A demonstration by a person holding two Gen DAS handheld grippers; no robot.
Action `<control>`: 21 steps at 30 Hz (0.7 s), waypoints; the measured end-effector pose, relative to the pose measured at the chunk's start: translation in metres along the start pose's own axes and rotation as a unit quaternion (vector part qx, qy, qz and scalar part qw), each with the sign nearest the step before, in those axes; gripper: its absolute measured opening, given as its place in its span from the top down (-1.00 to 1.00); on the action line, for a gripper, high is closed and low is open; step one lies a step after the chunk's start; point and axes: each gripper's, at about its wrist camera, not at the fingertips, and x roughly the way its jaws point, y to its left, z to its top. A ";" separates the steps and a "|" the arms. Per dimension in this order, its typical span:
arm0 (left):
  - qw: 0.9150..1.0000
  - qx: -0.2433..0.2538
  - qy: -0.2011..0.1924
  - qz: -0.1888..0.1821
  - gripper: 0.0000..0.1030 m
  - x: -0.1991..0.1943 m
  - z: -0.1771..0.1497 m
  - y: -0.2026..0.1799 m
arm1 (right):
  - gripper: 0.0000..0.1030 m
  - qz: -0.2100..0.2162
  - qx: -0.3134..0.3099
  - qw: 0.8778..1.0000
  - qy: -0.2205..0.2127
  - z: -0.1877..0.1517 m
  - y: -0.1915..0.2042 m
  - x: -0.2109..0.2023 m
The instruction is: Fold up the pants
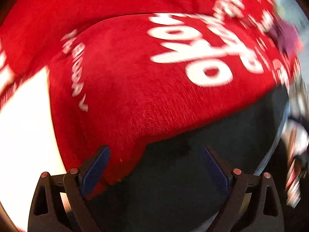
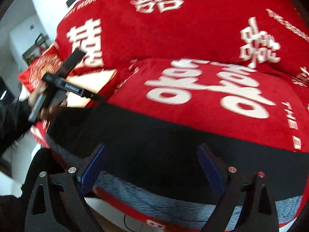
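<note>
The dark pants (image 2: 154,135) lie as a flat black band across the front of a red bed cover with white characters (image 2: 193,38). My right gripper (image 2: 152,162) is open just above their near edge, holding nothing. In the left wrist view the dark pants (image 1: 193,164) fill the lower middle, with a fold of red cover (image 1: 125,96) lying over them. My left gripper (image 1: 154,164) is open over the cloth, its left finger (image 1: 96,170) touching the red fold. The left gripper (image 2: 63,85) also shows at the left of the right wrist view, held by a hand.
A grey textured strip (image 2: 173,203) runs along the bed's front edge below the pants. A red patterned cushion (image 2: 44,65) lies at the bed's left. White wall and furniture (image 2: 29,29) stand beyond. A bright white area (image 1: 25,125) lies left of the red fold.
</note>
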 end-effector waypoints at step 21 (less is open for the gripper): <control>0.993 0.084 -0.041 -0.068 0.37 0.016 -0.019 0.004 | -0.80 0.003 -0.176 0.980 0.094 0.069 0.096 0.151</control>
